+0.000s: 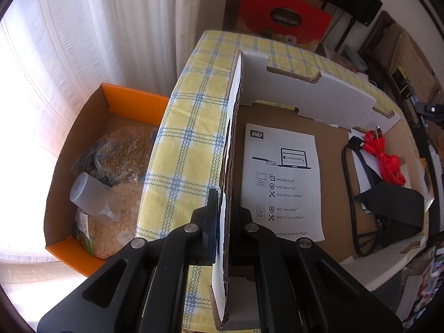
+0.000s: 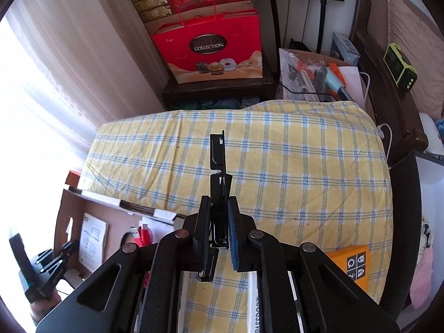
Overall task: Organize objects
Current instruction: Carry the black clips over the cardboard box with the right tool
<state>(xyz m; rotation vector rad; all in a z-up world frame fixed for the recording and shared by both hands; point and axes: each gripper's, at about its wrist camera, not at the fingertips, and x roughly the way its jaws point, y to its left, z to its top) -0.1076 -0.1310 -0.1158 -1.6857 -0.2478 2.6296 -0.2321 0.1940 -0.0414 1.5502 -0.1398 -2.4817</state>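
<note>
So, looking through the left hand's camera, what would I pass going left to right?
White curtain → orange cardboard box → yellow-and-blue checked cloth → upright white cardboard flap → white WD instruction leaflet → black cable loop → red coiled cable.

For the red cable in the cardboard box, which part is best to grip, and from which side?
Probably the middle of the coiled red cable, coming from straight above: it lies flat on the box floor, bundled, the strands thickest there. The box walls block a sideways approach.
</note>
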